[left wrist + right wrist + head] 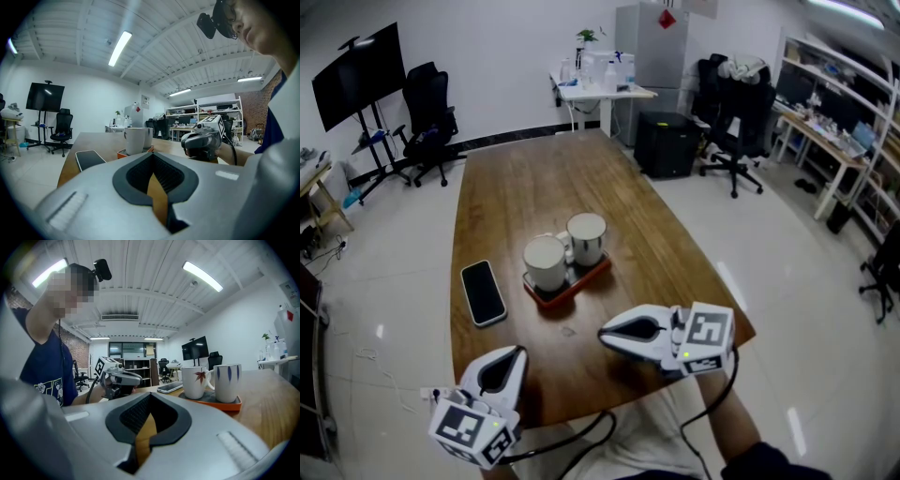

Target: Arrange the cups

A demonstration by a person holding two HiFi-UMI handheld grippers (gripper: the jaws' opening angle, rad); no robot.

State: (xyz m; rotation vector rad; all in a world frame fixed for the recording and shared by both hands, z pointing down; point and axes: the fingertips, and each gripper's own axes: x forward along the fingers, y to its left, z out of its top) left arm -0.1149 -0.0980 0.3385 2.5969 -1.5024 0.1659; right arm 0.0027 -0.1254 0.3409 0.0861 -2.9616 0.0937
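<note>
Two white cups stand side by side on a small orange tray (581,284) in the middle of the wooden table. The nearer cup (546,263) bears a red leaf (195,382). The farther cup (586,238) has blue marks (228,383). My left gripper (520,351) hovers at the table's near edge, pointing toward the cups (134,140), jaws shut and empty (152,155). My right gripper (603,330) is over the near right part of the table, pointing left. It is shut on nothing (150,395), and the tray (220,402) lies off to its right.
A black phone (483,292) lies flat on the table left of the tray. Beyond the table's far end stand a black box (666,142), office chairs (733,141) and a white desk (600,94). Shelving (834,122) lines the right wall.
</note>
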